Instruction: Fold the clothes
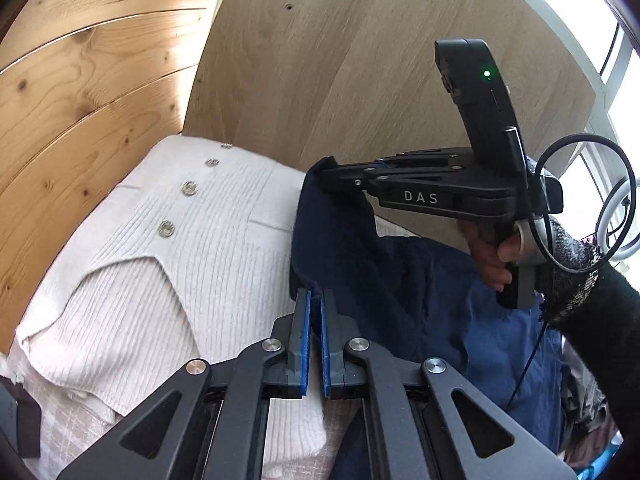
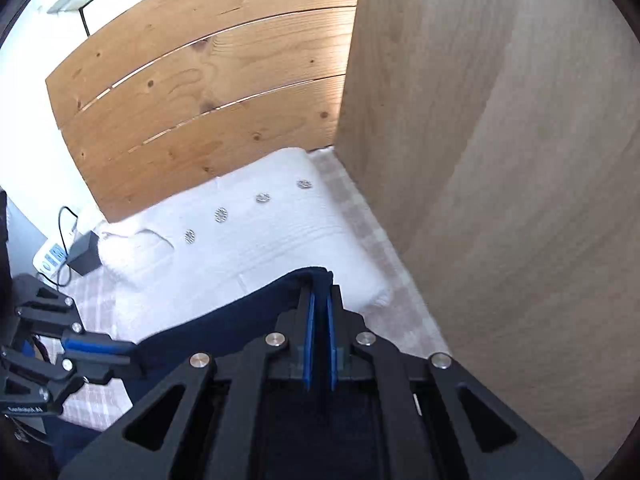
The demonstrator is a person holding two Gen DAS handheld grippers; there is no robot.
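A navy garment [image 1: 400, 280] hangs stretched between both grippers above the bed. In the left wrist view my left gripper [image 1: 315, 294] is shut on its near edge. My right gripper [image 1: 320, 170], held by a hand [image 1: 492, 256] in a dark sleeve, is shut on a raised corner further away. The right wrist view shows the right gripper [image 2: 320, 284] pinching the navy garment [image 2: 224, 320], with the left gripper [image 2: 134, 358] gripping the same edge at lower left. A folded white ribbed cardigan [image 1: 160, 260] with metal buttons lies on the bed behind; the cardigan [image 2: 260, 240] is partly covered by the navy cloth.
A pine headboard [image 2: 200, 80] stands behind the bed. A pale wood cabinet side [image 2: 500, 160] rises close on the right. A checked sheet [image 2: 400, 312] covers the bed. A power strip and black adapter [image 2: 84, 256] sit at far left. More clothes lie at lower right [image 1: 584, 412].
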